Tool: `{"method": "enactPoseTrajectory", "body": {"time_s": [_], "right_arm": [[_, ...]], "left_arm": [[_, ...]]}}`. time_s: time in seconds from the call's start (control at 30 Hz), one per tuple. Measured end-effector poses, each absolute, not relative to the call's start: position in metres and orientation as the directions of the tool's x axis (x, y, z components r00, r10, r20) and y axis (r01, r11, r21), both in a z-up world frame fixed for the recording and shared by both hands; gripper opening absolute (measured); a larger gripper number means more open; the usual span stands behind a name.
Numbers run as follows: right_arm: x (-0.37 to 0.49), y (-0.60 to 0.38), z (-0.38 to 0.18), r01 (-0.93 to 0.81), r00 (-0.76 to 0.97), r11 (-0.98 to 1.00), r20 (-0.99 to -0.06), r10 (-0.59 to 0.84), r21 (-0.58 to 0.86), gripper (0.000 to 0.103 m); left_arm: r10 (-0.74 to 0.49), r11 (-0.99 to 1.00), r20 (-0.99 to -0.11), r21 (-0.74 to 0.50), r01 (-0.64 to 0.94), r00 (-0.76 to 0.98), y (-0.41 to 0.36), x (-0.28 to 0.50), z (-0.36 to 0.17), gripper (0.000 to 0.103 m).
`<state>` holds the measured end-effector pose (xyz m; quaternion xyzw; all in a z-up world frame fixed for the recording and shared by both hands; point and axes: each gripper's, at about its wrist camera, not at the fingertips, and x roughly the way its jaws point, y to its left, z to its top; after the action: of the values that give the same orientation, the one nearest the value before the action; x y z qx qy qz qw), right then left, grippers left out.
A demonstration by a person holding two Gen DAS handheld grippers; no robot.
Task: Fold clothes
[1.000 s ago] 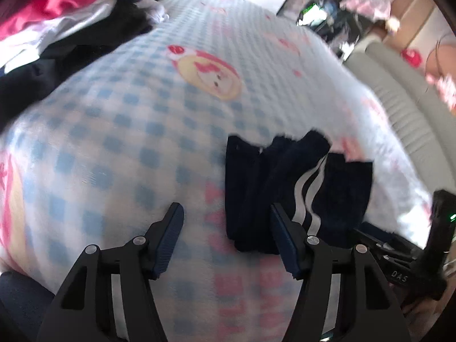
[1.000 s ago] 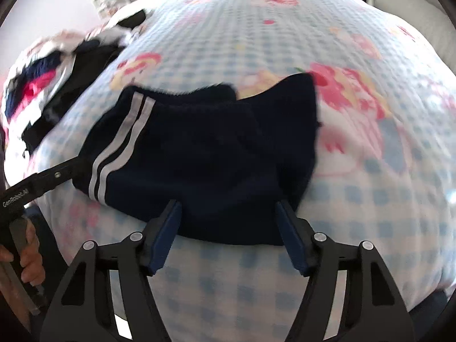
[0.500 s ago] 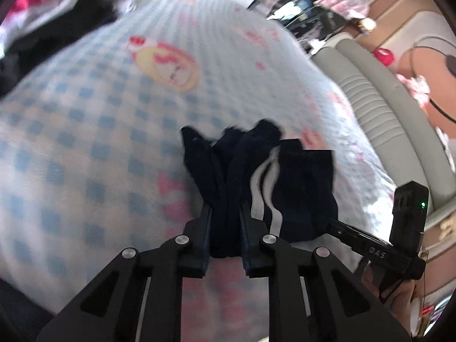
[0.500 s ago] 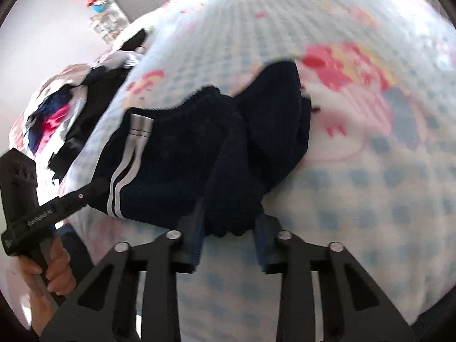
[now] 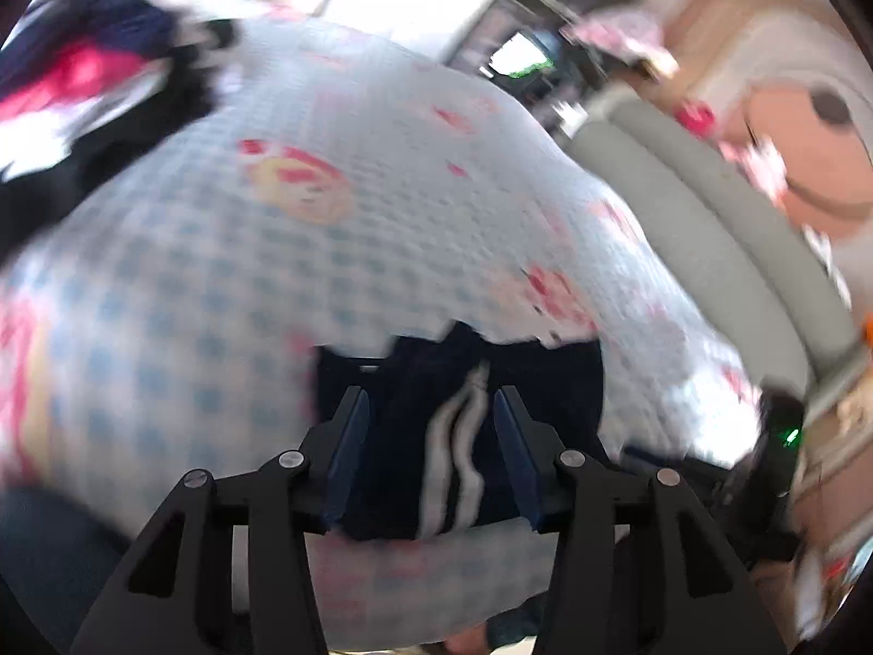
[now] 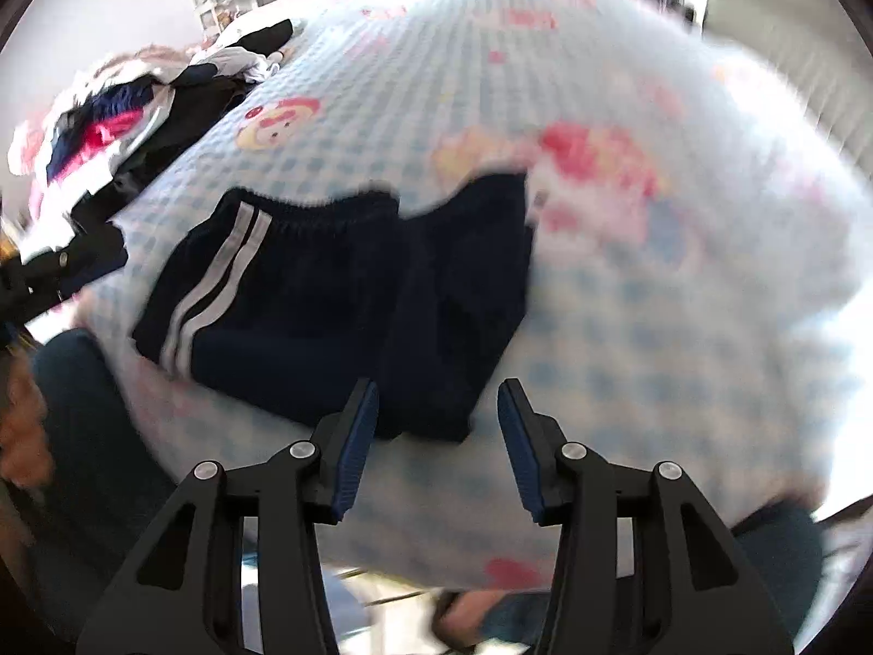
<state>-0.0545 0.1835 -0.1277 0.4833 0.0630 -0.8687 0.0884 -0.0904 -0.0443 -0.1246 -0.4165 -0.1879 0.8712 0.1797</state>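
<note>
Navy knit shorts with two white side stripes [image 6: 305, 295] lie bunched at lower centre on a blue-and-white checked fleece blanket [image 6: 655, 300]. Left gripper [image 5: 431, 453] and right gripper [image 6: 436, 436] are both opening, gripping nothing. Likely mid-fold; next comes re-gripping an edge.

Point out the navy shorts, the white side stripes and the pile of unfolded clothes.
navy shorts [image 6: 305, 295]: right wrist view, on the flat front panel.
white side stripes [image 6: 218, 284]: right wrist view, midway along the stripes.
pile of unfolded clothes [image 6: 125, 120]: right wrist view, on the pink patch.
</note>
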Motion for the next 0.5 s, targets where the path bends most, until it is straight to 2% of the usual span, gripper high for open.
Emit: {"method": "enactPoseTrajectory", "body": {"time_s": [0.07, 0.1, 0.17, 0.2, 0.23, 0.33, 0.37, 0.4, 0.5], "right_arm": [[-0.056, 0.179, -0.12, 0.229, -0.547, -0.973, -0.831, -0.1, -0.034, 0.047], [-0.057, 0.177, -0.117, 0.236, -0.56, -0.971, -0.822, -0.105, -0.037, 0.047], [-0.065, 0.169, -0.124, 0.294, -0.51, -0.955, -0.84, -0.186, 0.033, 0.047], [-0.071, 0.164, -0.131, 0.334, -0.472, -0.94, -0.85, -0.232, 0.071, 0.047], [-0.075, 0.158, -0.137, 0.371, -0.433, -0.922, -0.858, -0.275, 0.108, 0.047], [-0.084, 0.144, -0.161, 0.391, -0.364, -0.913, -0.891, -0.273, 0.12, 0.048], [-0.087, 0.141, -0.168, 0.389, -0.342, -0.913, -0.9, -0.269, 0.126, 0.048], [-0.087, 0.141, -0.168, 0.386, -0.346, -0.915, -0.9, -0.264, 0.12, 0.048], [-0.087, 0.142, -0.166, 0.377, -0.359, -0.92, -0.899, -0.25, 0.105, 0.048]], "left_arm": [[0.467, -0.881, -0.691, -0.414, -0.229, -0.551, -0.023, -0.099, -0.129, 0.048], [0.454, -0.891, -0.716, -0.378, -0.252, -0.53, -0.011, -0.103, -0.135, 0.044], [0.414, -0.91, -0.743, -0.323, -0.261, -0.526, 0.005, -0.112, -0.153, 0.025], [0.404, -0.914, -0.747, -0.321, -0.247, -0.527, 0.006, -0.116, -0.16, 0.024], [0.409, -0.912, -0.748, -0.346, -0.218, -0.523, 0.001, -0.121, -0.165, 0.023], [0.427, -0.895, -0.742, -0.428, -0.126, -0.516, -0.018, -0.135, -0.177, 0.02], [0.437, -0.884, -0.734, -0.458, -0.095, -0.521, -0.027, -0.137, -0.179, 0.014], [0.44, -0.878, -0.736, -0.473, -0.075, -0.515, -0.032, -0.139, -0.183, 0.011], [0.437, -0.879, -0.731, -0.47, -0.078, -0.525, -0.034, -0.135, -0.182, 0.01]]}}
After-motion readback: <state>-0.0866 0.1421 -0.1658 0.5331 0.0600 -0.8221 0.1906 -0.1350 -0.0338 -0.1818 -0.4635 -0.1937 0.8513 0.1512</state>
